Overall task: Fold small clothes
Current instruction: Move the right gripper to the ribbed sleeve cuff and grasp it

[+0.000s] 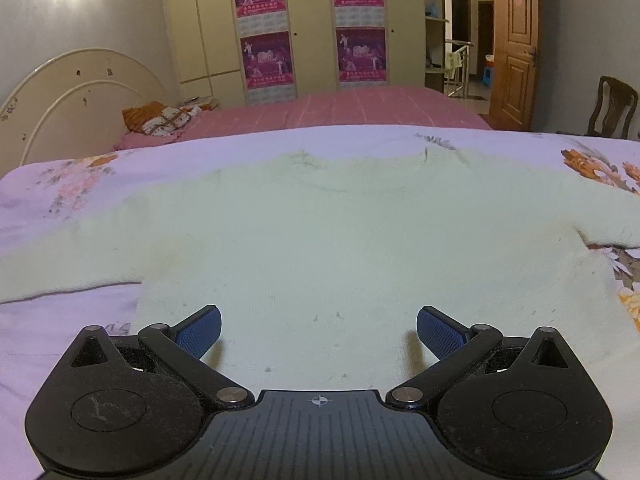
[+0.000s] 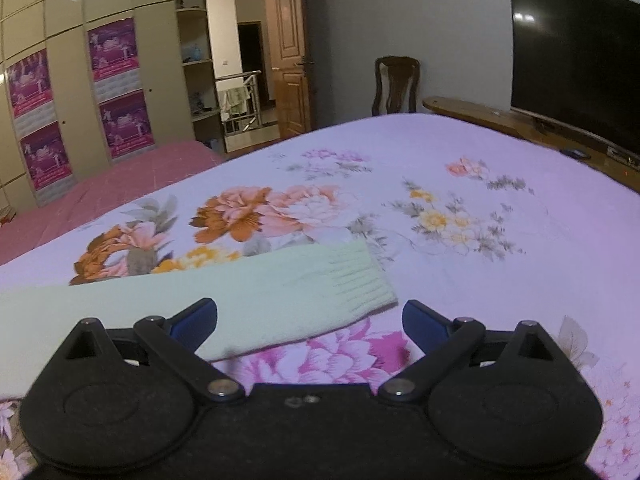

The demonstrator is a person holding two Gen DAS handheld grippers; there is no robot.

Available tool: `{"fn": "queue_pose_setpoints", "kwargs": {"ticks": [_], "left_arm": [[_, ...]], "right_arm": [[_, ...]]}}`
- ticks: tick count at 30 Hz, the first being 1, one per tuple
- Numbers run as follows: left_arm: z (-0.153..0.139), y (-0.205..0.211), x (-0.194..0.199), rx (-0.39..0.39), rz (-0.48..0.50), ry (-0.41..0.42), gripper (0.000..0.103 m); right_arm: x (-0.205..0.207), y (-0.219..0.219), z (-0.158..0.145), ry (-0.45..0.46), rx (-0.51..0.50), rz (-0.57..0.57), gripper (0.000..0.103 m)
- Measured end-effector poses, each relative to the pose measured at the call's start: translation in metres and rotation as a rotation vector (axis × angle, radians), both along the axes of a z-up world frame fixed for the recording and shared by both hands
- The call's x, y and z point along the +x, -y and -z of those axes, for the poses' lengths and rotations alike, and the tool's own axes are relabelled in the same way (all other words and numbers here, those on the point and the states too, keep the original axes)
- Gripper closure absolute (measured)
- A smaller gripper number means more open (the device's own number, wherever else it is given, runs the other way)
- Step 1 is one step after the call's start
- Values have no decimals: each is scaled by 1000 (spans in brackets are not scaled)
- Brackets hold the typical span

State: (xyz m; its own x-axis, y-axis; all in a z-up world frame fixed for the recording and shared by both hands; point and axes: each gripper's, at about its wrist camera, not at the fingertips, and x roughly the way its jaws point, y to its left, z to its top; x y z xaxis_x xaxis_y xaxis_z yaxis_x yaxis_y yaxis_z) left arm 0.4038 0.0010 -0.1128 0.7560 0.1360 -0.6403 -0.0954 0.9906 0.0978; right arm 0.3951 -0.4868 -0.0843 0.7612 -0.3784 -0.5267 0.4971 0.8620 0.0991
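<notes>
A pale green knitted sweater (image 1: 320, 240) lies flat on the floral bedspread (image 1: 48, 320), collar away from me and both sleeves spread sideways. My left gripper (image 1: 319, 330) hovers open over the sweater's hem, nothing between its blue pads (image 1: 200, 334). In the right wrist view the sweater's right sleeve (image 2: 240, 300) stretches across the bedspread (image 2: 480, 240) and ends in a ribbed cuff (image 2: 360, 280). My right gripper (image 2: 310, 320) stands open just in front of that cuff, its left finger over the sleeve, holding nothing.
A second bed with a pink cover (image 1: 340, 110) lies beyond, with a bundle of cloth (image 1: 160, 120) by its headboard. Wardrobes with posters (image 1: 264, 32), an open wooden door (image 1: 516, 48), a chair (image 2: 396, 84) and a television (image 2: 576, 60) on a wooden unit surround the beds.
</notes>
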Motion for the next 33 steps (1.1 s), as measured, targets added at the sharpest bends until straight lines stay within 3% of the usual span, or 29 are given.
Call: {"fn": "queue_pose_setpoints", "kwargs": {"ticks": [6,8,9,10,11,13,15,16,17,27,29,33], "left_arm": [[3,0,4,4,13,2,0],[5,0,5,9,16,0,0],[6,-1,5,10,15,-2,0],[7,-2,5,9,14,-4,0],[8,-3,6,7,11,-5,0],[10,-5,7,1,3,-6,0],[10,-8,10,-6,-7,-2,0],[11,-10,12,-10,-12,-2,0],[11,-11,13,-13,-15,-2,0],[16,-15,19,-23,-23,-10,0],[16,-16,20,-22,-21,-10,0],[15,-18,20,-18,-20,-10,0]], "right_arm": [[-5,19,14,47,138,43,9],[-6,23,18,64,161,55,16],[-6,24,18,65,160,56,26],[-4,24,19,58,159,62,72],[-3,27,20,51,171,77,84],[-4,32,19,73,202,84,79],[-5,34,18,95,216,95,61],[-6,36,18,107,228,100,47],[-6,38,18,114,243,107,46],[6,46,21,131,298,102,57],[7,49,21,140,330,88,76],[3,54,24,154,367,99,85]]}}
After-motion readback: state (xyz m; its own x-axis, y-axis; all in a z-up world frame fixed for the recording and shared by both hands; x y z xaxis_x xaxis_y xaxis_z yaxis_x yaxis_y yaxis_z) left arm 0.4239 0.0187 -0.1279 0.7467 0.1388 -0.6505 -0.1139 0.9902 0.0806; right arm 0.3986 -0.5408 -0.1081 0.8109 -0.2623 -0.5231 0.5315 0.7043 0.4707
